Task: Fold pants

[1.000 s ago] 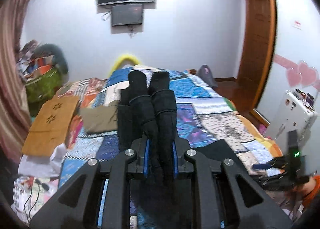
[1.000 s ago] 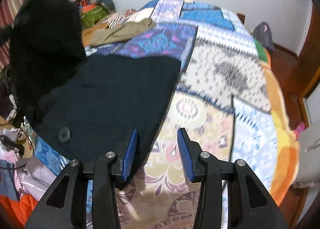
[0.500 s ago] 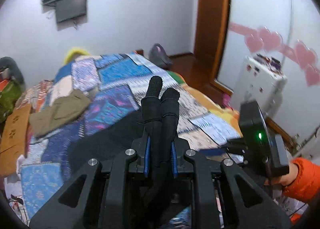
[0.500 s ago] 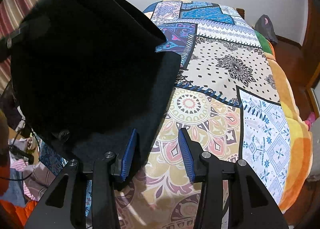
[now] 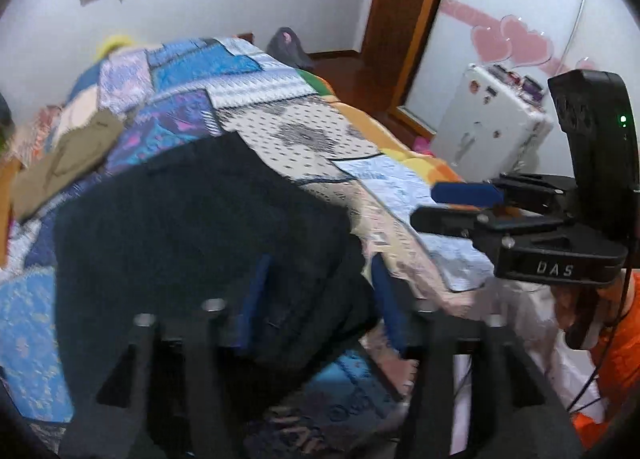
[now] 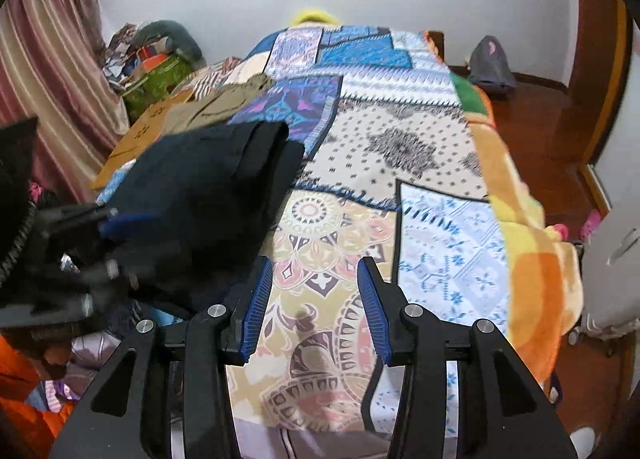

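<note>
The black pants (image 5: 192, 219) lie folded in a thick layered pile on the patchwork quilt (image 5: 304, 131), at the bed's near left side. My left gripper (image 5: 320, 295) hangs low over the pile's near end. Its jaws are opening, with black cloth lying loose between the blue pads, and the view is blurred. In the right wrist view the pants (image 6: 208, 195) show a folded-over top edge, and the left gripper (image 6: 120, 247) is a blur at their left side. My right gripper (image 6: 316, 295) stands open over bare quilt (image 6: 400, 163) just right of the pants, holding nothing; the left wrist view shows the right gripper (image 5: 428, 205) from the side.
A tan garment (image 6: 216, 107) and a flat piece of cardboard (image 6: 136, 135) lie at the bed's far left. A curtain (image 6: 52, 59) and piled bags (image 6: 156, 79) are beyond them. A white case (image 5: 488, 127) stands by the bed's right edge. An orange sleeve (image 5: 616, 359) holds the right gripper.
The left gripper swung down toward the bed with the bunched pant legs, laid them over the rest of the pants and opened. The right gripper lifted a little, still open.
</note>
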The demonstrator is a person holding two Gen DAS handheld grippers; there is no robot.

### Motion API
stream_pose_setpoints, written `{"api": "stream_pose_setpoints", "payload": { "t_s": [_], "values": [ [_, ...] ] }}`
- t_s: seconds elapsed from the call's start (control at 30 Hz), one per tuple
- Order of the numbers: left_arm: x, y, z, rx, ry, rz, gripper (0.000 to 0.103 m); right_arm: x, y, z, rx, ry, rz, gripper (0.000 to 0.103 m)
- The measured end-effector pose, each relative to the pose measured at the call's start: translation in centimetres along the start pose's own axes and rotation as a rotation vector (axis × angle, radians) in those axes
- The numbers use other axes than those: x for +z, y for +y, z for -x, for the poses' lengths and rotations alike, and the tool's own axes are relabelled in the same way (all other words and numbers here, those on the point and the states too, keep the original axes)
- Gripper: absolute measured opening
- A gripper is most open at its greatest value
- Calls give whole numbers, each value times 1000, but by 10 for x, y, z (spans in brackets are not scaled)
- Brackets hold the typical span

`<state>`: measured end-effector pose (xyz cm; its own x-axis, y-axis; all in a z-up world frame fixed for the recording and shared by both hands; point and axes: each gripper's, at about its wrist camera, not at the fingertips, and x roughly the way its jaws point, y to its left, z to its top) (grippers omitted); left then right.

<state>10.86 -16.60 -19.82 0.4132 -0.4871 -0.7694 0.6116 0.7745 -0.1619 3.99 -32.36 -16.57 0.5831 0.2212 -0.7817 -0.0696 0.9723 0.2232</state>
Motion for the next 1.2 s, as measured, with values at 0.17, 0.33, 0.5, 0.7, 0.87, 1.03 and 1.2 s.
{"api": "stream_pose_setpoints", "payload": {
  "t_s": [0.17,0.33,0.5,0.7,0.87,1.03,1.2],
  "values": [
    [6,-2,18,28,-50,-2,58,8,12,14,12,-55,17,41],
    [16,20,65,83,-168,28,58,17,34,18,56,-99,58,41],
    [10,62,85,214,-186,77,58,27,60,5,111,-119,111,41],
    [-25,107,59,291,-62,144,50,25,76,-36,141,-47,140,41],
    [-62,116,39,310,-19,145,49,5,71,-66,144,40,121,41],
    [-62,121,55,317,-20,135,48,4,69,-48,134,33,108,41],
    [-66,129,74,369,-24,138,48,2,68,-27,151,1,80,41]
  ]
}}
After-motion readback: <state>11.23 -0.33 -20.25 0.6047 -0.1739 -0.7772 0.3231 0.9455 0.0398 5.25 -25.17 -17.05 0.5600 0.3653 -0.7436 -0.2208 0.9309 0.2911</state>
